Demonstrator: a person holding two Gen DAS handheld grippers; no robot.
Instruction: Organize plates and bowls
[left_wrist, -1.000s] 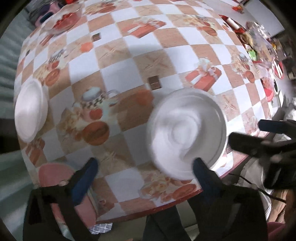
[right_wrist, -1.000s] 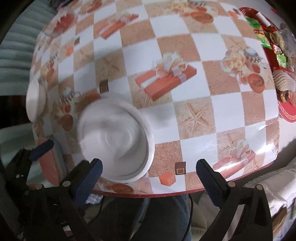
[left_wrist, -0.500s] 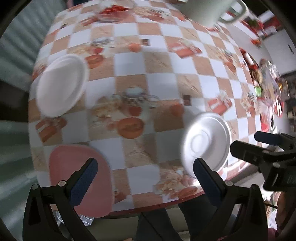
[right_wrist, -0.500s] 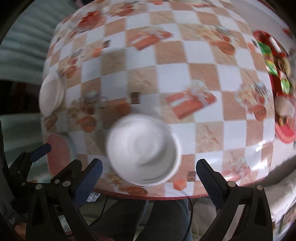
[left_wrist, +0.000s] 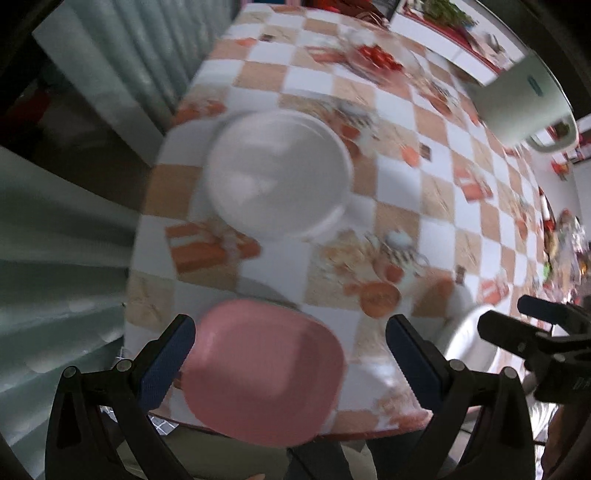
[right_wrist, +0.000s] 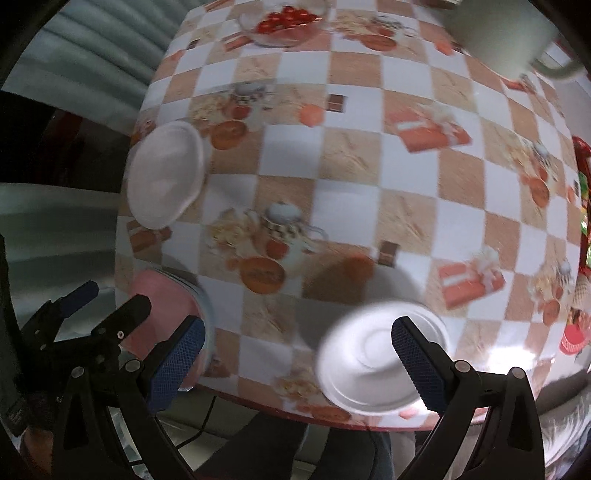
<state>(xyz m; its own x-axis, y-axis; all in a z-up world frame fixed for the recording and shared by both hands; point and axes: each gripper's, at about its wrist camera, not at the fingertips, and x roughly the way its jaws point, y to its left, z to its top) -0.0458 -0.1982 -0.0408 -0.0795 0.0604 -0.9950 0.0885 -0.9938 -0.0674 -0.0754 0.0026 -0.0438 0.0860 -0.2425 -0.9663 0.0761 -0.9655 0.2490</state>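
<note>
My left gripper (left_wrist: 290, 354) hangs jaws wide, empty, over a pink rounded-square plastic plate (left_wrist: 262, 373) at the checked worktop's (left_wrist: 399, 177) near edge. My right gripper (right_wrist: 297, 360), equally wide and empty, hovers beside a round white ridged plate (right_wrist: 373, 365); a white bowl (left_wrist: 277, 173) sits farther back.

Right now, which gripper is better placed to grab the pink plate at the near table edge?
Left. The left gripper is open with the pink plastic plate lying between its fingers. The right gripper is open farther along the edge, by the white round saucer.
</note>
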